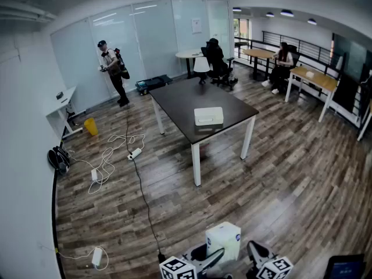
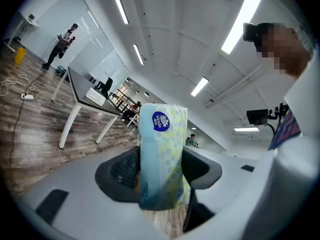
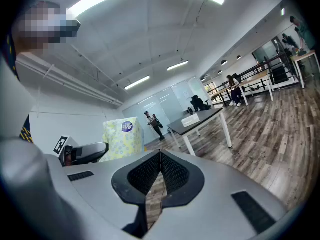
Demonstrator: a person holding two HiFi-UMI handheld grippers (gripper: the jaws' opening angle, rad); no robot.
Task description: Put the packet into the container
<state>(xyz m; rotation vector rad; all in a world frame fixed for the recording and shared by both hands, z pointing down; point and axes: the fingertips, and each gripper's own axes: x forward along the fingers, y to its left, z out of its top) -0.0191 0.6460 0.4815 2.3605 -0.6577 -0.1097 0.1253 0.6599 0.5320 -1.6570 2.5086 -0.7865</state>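
Note:
My left gripper is shut on a pale tissue packet with yellow-green dots and a blue round label, held upright between the pads. In the head view the packet shows at the bottom edge, in the left gripper. My right gripper is beside it, and its jaws are shut with nothing in them. The right gripper view also shows the packet to its left. The white container sits on the dark table well ahead, also seen as the container and the container.
Cables and a power strip lie on the wood floor left of the table. A person stands by the glass wall, others sit at wooden desks at the right. A yellow bin stands near a white desk at the left.

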